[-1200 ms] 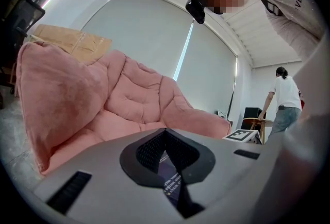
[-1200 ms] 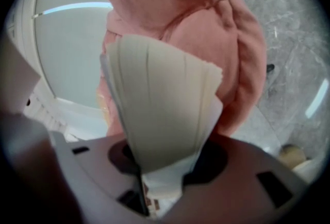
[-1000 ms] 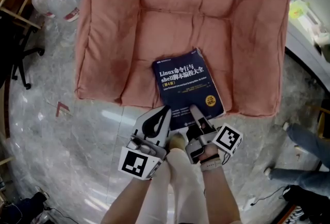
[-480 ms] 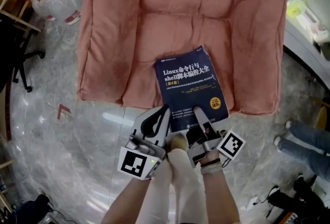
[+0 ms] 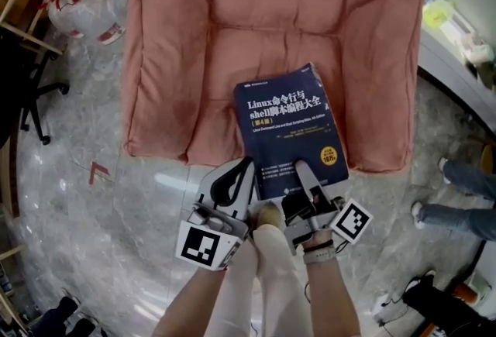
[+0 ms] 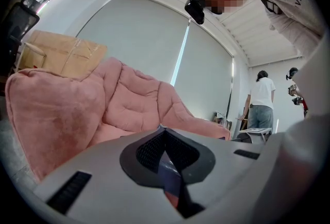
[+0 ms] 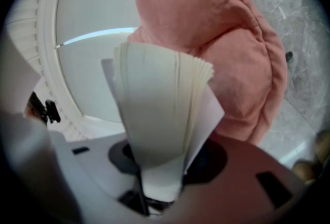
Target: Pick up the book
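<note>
A dark blue book point(image 5: 288, 122) with white print lies on the front of a pink cushion point(image 5: 232, 18), its near edge raised off it. My right gripper point(image 5: 304, 173) is shut on that near edge; in the right gripper view the fanned cream pages point(image 7: 154, 115) rise straight out of its jaws. My left gripper point(image 5: 246, 169) sits at the book's near left corner. In the left gripper view its jaws are closed on a thin blue and red sliver of the cover point(image 6: 167, 169), with the cushion point(image 6: 129, 109) ahead.
Glossy marble floor point(image 5: 116, 211) surrounds the cushion. Plastic bags point(image 5: 81, 6) and a black chair base point(image 5: 31, 87) lie at the left. A table edge point(image 5: 457, 49) and a person's legs point(image 5: 457, 196) are at the right. Two people point(image 6: 260, 102) stand far off.
Both grippers have risen a little with the book's near edge, the right one more. The book now looks larger and sits further right. The person's legs at the right have shifted.
</note>
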`<state>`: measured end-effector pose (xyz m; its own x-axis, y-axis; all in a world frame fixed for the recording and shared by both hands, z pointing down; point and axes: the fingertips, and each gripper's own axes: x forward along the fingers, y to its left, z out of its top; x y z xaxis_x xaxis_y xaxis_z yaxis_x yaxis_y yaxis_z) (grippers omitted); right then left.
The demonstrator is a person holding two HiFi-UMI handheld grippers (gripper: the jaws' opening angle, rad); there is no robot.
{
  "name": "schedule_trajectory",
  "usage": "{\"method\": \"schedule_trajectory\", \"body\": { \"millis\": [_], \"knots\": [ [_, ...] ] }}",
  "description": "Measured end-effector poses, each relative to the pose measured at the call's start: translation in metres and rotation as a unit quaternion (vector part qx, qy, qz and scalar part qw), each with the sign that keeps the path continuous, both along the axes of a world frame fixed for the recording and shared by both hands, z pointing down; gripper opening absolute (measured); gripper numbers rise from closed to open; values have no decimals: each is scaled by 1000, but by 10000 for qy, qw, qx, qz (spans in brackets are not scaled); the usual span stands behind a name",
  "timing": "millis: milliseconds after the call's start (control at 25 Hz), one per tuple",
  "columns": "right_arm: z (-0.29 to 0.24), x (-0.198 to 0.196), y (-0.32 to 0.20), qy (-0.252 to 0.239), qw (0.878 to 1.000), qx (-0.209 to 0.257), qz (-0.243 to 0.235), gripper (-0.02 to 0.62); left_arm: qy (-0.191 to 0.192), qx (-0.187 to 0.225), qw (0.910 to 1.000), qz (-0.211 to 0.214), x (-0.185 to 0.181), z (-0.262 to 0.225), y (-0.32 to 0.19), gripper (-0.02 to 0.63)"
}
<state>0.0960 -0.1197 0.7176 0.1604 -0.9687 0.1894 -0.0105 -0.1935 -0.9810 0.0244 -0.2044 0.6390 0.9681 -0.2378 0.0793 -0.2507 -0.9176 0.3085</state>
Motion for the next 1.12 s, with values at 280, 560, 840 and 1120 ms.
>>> {"method": "schedule_trajectory", "body": {
  "millis": [280,560,840,1120],
  "knots": [
    [-26,8,-1,69,10000,21,64,175,32,41,10000,43,8,-30,-6,15],
    [-56,15,-7,119,9997,193,66,175,26,96,9999,112,18,-57,-11,15],
    [-76,28,-7,186,9995,255,35,175,74,147,9996,208,36,-73,-10,15],
    [-90,30,-4,143,9994,293,97,175,251,243,9989,322,48,-91,-10,15]
  ]
}}
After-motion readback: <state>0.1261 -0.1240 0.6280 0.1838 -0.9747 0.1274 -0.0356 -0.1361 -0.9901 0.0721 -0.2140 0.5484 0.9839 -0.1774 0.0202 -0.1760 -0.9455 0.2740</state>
